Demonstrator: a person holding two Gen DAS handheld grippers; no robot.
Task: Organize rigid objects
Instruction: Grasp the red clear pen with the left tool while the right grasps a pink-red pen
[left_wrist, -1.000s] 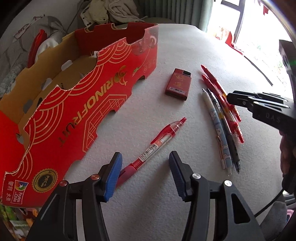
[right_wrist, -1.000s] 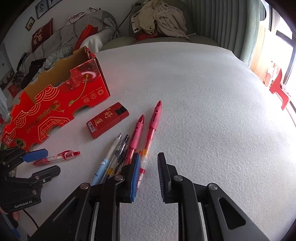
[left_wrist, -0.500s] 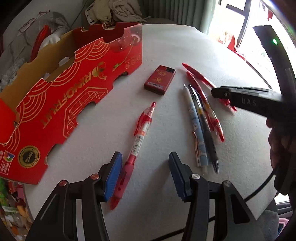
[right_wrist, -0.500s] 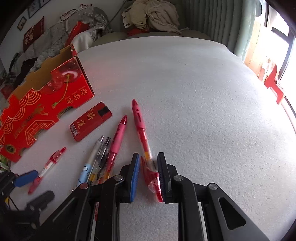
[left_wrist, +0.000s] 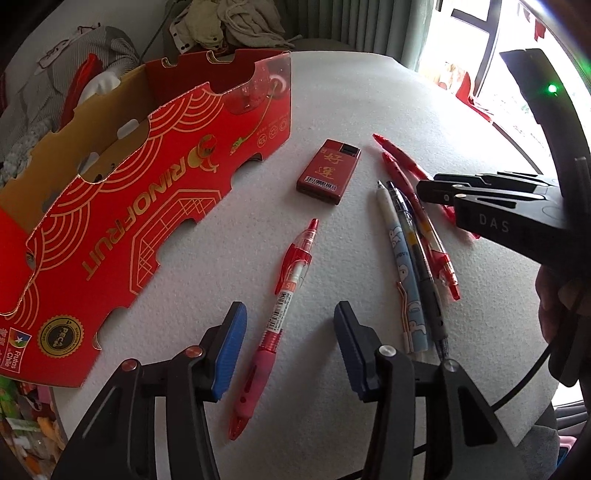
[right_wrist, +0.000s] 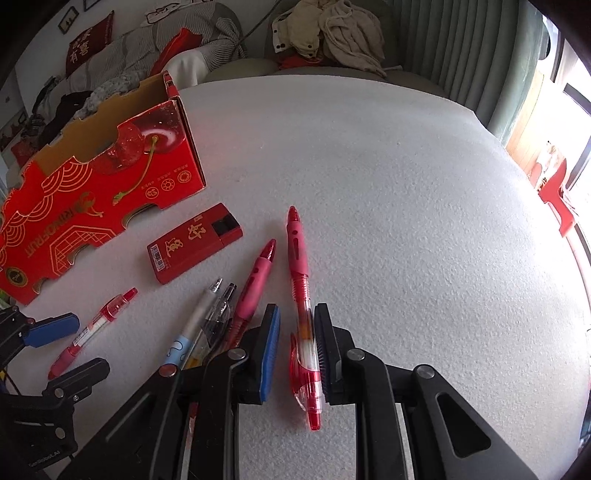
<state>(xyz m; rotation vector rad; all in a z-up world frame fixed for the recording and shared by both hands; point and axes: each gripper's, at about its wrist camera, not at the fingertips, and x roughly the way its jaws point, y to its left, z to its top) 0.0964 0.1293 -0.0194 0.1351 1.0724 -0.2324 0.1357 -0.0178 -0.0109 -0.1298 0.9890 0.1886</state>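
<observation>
White textured table (right_wrist: 406, 184), round-edged, in a lived-in room; heap of beige clothing (right_wrist: 332, 33) on seating behind, green curtain (right_wrist: 461, 48) at the window side. On the table, at left: open red cardboard fruit box (left_wrist: 122, 221) with gold lettering and scalloped rim, standing upright, brown inside. Just beside its near corner, apart from it: small flat red packet (left_wrist: 327, 175) with gold characters and a barcode label. Left gripper (left_wrist: 290, 343): jaws wide, blue pads either side of a red pen with pink grip (left_wrist: 280, 306) lying flat on the table between them, no contact visible. Right gripper (right_wrist: 295, 345): jaws narrowed around the clear barrel of a second red pen (right_wrist: 301, 295), right pad touching or nearly touching it, a sliver of gap at the blue left pad; full clamping cannot be told; pen's tip pointing away toward the table centre, clip end toward the camera. To the left of that pen, close together and partly overlapping: another red pen with pink grip (right_wrist: 255, 284), a dark clear-barrelled pen (right_wrist: 219, 314), a white pen with blue cartoon print (right_wrist: 192, 328). Loose pens well apart from the box, none inside it as far as visible.
</observation>
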